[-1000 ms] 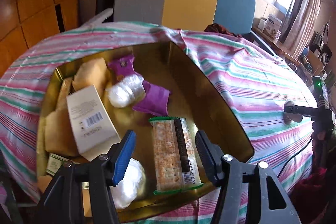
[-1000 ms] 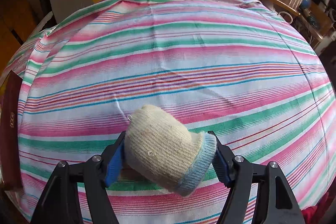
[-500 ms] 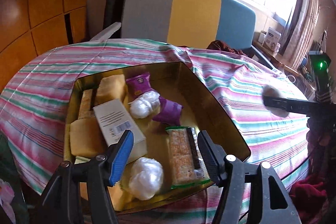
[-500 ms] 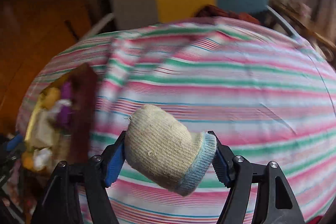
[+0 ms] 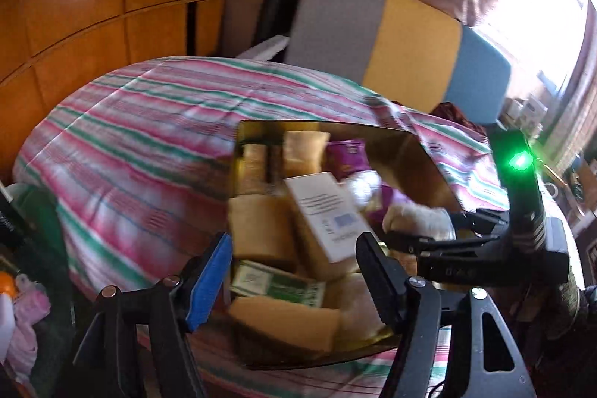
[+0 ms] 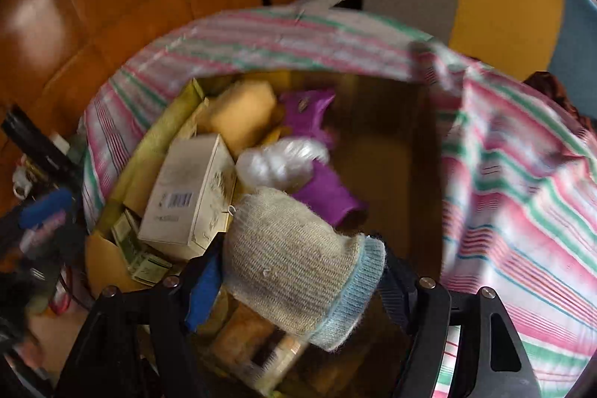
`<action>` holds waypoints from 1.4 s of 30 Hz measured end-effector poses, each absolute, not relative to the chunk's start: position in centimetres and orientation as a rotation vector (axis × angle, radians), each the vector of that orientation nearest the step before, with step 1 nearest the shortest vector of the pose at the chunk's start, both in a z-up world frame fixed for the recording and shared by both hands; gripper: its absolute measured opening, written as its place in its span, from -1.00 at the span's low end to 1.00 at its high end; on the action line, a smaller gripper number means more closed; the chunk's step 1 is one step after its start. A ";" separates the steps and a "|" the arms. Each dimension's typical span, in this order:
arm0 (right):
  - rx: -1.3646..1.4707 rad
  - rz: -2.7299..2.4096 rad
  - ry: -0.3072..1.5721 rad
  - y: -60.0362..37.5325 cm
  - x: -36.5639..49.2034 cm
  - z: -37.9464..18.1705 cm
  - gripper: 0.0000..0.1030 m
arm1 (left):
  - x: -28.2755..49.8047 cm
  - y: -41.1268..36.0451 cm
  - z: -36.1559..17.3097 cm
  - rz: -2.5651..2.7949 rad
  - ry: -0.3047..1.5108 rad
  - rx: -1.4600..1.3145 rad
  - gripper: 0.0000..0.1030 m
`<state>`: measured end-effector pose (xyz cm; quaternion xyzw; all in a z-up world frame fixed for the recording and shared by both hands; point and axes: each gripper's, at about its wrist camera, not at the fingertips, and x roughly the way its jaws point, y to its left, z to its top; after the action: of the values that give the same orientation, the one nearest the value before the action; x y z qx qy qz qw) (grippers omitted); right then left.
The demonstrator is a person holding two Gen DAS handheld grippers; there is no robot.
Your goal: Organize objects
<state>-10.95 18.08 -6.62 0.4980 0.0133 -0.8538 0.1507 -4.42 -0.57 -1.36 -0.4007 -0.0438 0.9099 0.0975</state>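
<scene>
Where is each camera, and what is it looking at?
Left wrist: sits on the left gripper, looking down at the gold box on the striped cloth; its empty jaws are opening, and the right gripper shows.
Right wrist: sits on the right gripper, looking down into the box; it grips a mitten, jaws easing open.
Both see the box, white carton and cloth.

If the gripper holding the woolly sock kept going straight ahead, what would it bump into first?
Probably the purple packet or the white plastic bundle inside the gold box; they lie just beyond the sock in the right gripper. Blur makes depth uncertain.
</scene>
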 end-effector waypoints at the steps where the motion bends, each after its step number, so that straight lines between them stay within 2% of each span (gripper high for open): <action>1: 1.446 -2.442 0.050 17.6 -11.1 -7.3 0.46 | -4.4 -0.7 -1.4 2.716 -0.113 -1.188 0.36; 5: 1.475 -2.427 0.030 17.2 -11.4 -8.7 0.52 | -4.2 -0.7 -1.3 2.760 -0.083 -1.167 0.36; 7: 1.462 -2.440 0.020 17.6 -11.1 -8.5 0.81 | -4.2 -0.4 -1.1 2.775 -0.072 -1.159 0.36; 12: 1.413 -2.477 -0.057 18.9 -10.0 -7.0 0.98 | -3.8 0.4 -0.4 2.821 -0.016 -1.132 0.36; 20: 1.301 -2.613 -0.114 20.4 -6.4 -4.2 1.00 | -2.8 1.7 1.5 2.943 0.024 -1.067 0.39; 28: 1.254 -2.691 -0.199 22.2 -2.3 -3.1 1.00 | -1.4 4.4 2.5 2.978 0.166 -1.037 0.40; 42: 1.230 -2.729 -0.219 22.9 0.5 -2.8 0.99 | 0.2 6.1 2.6 2.835 0.101 -0.996 0.35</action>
<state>0.48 22.95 -2.81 0.4087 -0.0728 -0.9070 0.0703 0.25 6.11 2.62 -0.3305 0.0337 0.9408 0.0673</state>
